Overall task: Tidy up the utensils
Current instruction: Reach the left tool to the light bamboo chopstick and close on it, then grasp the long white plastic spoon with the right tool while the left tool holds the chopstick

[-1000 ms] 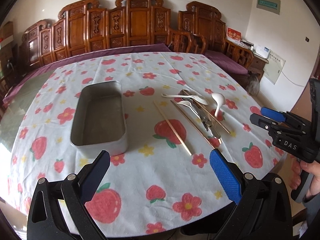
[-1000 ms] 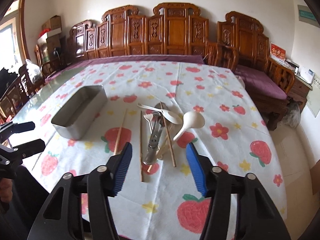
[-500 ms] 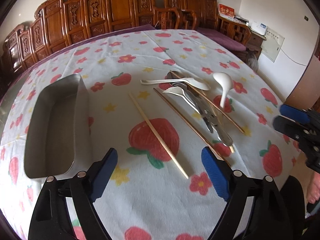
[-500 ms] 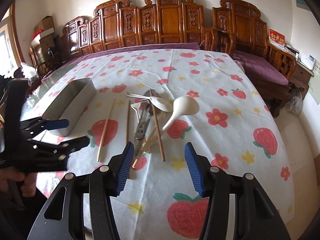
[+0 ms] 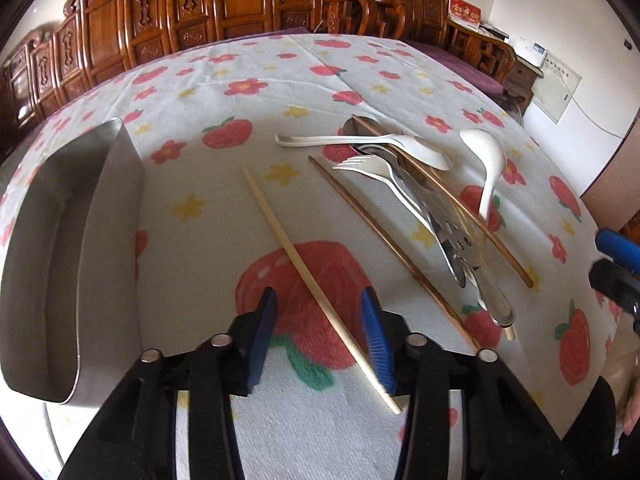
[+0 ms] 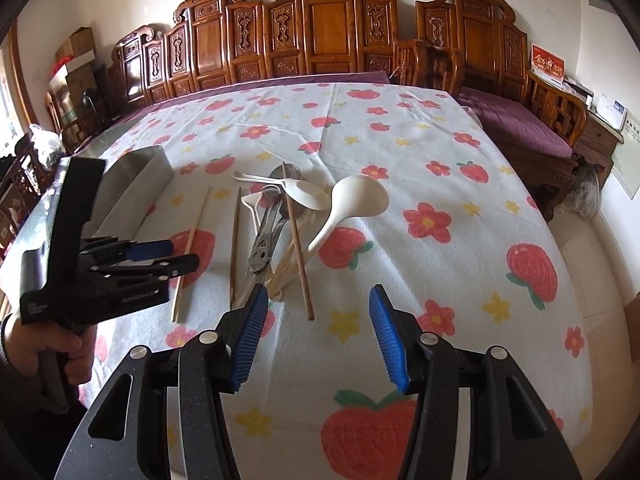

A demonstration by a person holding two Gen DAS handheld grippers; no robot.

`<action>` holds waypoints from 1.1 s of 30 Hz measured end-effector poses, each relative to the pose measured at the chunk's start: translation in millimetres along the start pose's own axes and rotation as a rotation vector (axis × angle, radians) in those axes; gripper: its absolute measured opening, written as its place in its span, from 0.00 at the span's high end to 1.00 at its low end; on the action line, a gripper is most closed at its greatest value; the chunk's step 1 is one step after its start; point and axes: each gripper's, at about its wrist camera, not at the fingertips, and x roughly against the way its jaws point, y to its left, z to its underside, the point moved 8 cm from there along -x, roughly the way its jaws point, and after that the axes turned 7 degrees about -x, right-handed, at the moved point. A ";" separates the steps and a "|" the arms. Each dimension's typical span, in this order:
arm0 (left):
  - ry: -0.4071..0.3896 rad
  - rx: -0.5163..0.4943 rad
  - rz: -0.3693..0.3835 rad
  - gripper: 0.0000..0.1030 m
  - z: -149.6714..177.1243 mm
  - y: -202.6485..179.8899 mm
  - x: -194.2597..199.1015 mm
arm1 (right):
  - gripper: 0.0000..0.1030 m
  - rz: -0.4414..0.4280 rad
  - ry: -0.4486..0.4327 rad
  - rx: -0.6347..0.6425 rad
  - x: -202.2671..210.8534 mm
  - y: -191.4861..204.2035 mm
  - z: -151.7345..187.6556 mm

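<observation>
Left tongs [image 5: 318, 300], jaws just narrowed, are set astride the pale chopstick [image 5: 280, 232] near the table's [image 5: 360, 60] front edge, not yet clamped; right tongs [image 6: 318, 292] are held released before the pile [image 6: 280, 220].

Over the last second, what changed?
The left gripper came down toward the table and its jaws have just been closing around the pale chopstick, not yet pinching it. The right gripper sank slightly, open and empty. Utensil pile and metal tray unmoved.
</observation>
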 end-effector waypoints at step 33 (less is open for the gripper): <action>-0.161 0.042 0.105 0.96 -18.9 28.1 60.2 | 0.47 -0.043 0.187 0.162 -149.3 43.6 -91.1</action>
